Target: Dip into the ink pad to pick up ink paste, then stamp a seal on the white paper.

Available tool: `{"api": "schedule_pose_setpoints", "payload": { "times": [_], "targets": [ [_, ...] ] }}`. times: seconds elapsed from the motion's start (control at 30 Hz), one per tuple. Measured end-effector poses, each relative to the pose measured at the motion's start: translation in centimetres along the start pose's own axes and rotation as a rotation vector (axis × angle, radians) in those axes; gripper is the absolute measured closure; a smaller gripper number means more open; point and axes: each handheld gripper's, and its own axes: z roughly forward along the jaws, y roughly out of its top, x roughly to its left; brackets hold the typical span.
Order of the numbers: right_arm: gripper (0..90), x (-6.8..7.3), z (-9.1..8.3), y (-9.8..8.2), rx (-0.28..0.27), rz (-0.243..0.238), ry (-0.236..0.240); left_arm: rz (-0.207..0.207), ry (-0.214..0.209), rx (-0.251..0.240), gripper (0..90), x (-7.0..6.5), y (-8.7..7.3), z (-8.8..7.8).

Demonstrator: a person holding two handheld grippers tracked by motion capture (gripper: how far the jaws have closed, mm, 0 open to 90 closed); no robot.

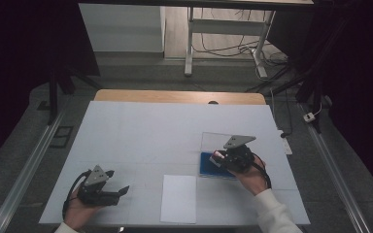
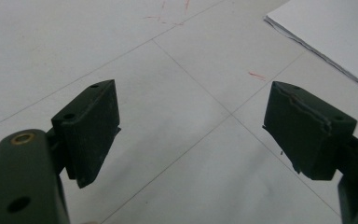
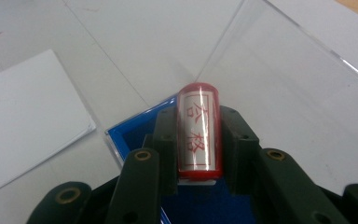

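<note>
We have the right gripper (image 3: 198, 179) clamped on a red stamp (image 3: 198, 133), its two black jaws pressed against the sides of the barrel, whose label with red characters faces up at the centre of the right gripper view. The stamp sits over the blue ink pad (image 3: 121, 135), whose tray peeks out at the lower centre of that view with the clear lid (image 3: 279, 70) standing open behind it toward the upper right. In the high view the same gripper (image 1: 223, 158) sits right of centre, at the near edge of the ink pad (image 1: 208, 165). We cannot tell from these views whether the stamp face touches the pad or hangs just above it. The left gripper (image 1: 119, 193), at the lower left of the high view, rests low over the table (image 1: 141, 131) with its jaws wide apart and nothing between them. A white sheet of paper (image 1: 178, 199) lies at the lower centre, between the two grippers, and looks blank. We judge the work to be about midway: the stamp is picked up and at the inking stage, while carrying it to the paper and pressing a mark there appears not yet done.
</note>
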Motion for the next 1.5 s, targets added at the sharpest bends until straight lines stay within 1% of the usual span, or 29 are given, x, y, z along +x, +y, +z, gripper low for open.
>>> {"api": "schedule_pose_setpoints", "payload": {
  "times": [0.5, 0.73, 1.03, 1.23, 1.33, 1.4, 1.5],
  "targets": [
    [70.1, 0.2, -0.4, 0.2, -0.017, 0.003, 0.011, 0.001, -0.001, 0.000, 18.3, 0.0, 0.0, 0.0],
    [70.1, 0.6, -0.5, 0.5, -0.025, -0.001, 0.022, 0.001, 0.000, -0.002, 18.3, 0.0, 0.0, 0.0],
    [70.1, 1.6, -0.7, 1.1, -0.043, -0.031, 0.037, 0.001, -0.001, 0.000, 18.3, 0.0, 0.1, 0.0],
    [70.1, 2.3, -0.7, 1.5, -0.058, -0.040, 0.061, 0.003, -0.001, 0.000, 18.3, 0.0, 0.0, 0.0],
    [70.1, 2.7, -0.8, 1.8, -0.078, -0.031, 0.104, 0.004, 0.000, 0.001, 18.3, 0.0, 0.0, 0.0],
    [70.2, 3.1, -0.9, 2.1, -0.091, -0.032, 0.118, 0.003, -0.001, 0.002, 18.3, 0.0, 0.0, 0.0],
    [70.1, 3.6, -1.0, 2.4, -0.096, -0.048, 0.128, 0.004, -0.001, 0.002, 18.3, 0.0, 0.0, 0.0]
  ]
}}
